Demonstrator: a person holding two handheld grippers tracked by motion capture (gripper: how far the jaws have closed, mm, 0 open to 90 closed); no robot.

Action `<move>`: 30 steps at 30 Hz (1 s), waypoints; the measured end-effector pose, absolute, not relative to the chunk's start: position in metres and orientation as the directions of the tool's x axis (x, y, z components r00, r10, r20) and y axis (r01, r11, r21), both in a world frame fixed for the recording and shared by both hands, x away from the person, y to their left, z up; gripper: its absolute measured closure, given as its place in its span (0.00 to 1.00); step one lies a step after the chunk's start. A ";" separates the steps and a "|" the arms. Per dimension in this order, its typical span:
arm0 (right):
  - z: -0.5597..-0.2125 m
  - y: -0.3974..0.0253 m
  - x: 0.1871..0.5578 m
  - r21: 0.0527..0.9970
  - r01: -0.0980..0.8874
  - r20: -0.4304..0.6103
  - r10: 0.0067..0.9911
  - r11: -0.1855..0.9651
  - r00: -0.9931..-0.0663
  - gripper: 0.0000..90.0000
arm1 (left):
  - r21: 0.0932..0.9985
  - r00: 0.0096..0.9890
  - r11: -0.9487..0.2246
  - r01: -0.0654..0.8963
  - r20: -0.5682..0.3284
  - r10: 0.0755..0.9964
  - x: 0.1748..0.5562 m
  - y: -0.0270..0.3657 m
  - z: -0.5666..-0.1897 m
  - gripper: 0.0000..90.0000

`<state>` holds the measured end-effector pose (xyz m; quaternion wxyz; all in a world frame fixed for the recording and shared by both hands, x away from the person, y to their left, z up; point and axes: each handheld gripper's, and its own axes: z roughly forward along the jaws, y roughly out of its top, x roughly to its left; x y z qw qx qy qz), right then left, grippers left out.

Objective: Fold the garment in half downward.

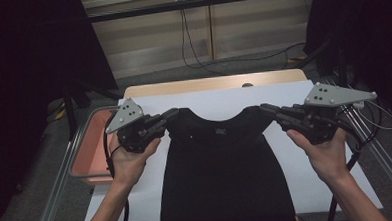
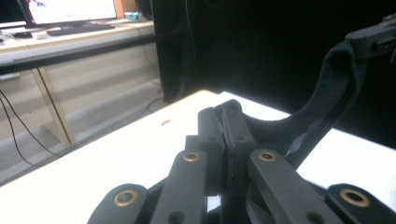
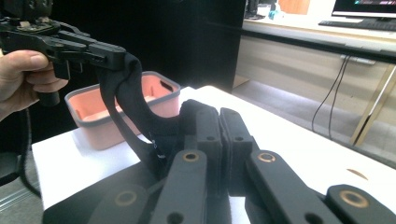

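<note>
A black garment [image 1: 221, 169] lies folded lengthwise on the white sheet [image 1: 291, 161], its curved neckline facing the far side. My left gripper [image 1: 171, 114] is shut on the garment's left shoulder corner, and my right gripper [image 1: 265, 108] is shut on the right shoulder corner. In the left gripper view the closed left gripper [image 2: 224, 121] pinches black cloth [image 2: 327, 98] that stretches up to the other gripper at top right. In the right gripper view the right gripper [image 3: 218, 116] clamps the cloth [image 3: 135, 112], which runs across to the left gripper [image 3: 107, 53] held by a hand.
A pink bin [image 1: 93, 145] stands off the table's left edge beside a metal rail. The wooden table edge [image 1: 208, 84] shows beyond the sheet. Cables hang along the back wall, and a desk with a monitor [image 2: 70, 9] stands farther off.
</note>
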<state>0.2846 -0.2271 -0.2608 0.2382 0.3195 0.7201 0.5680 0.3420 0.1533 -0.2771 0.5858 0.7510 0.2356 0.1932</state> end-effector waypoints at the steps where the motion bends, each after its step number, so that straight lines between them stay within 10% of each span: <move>1: -0.264 -0.228 0.283 0.969 0.197 0.027 0.729 0.149 -0.684 0.98 | 0.969 0.817 -0.211 0.129 0.017 0.576 0.340 0.153 -0.280 0.98; 30: -0.396 -0.228 0.243 0.856 0.456 0.178 0.688 0.244 -0.704 0.98 | 0.840 0.882 -0.450 0.304 -0.070 0.465 0.292 0.151 -0.399 0.97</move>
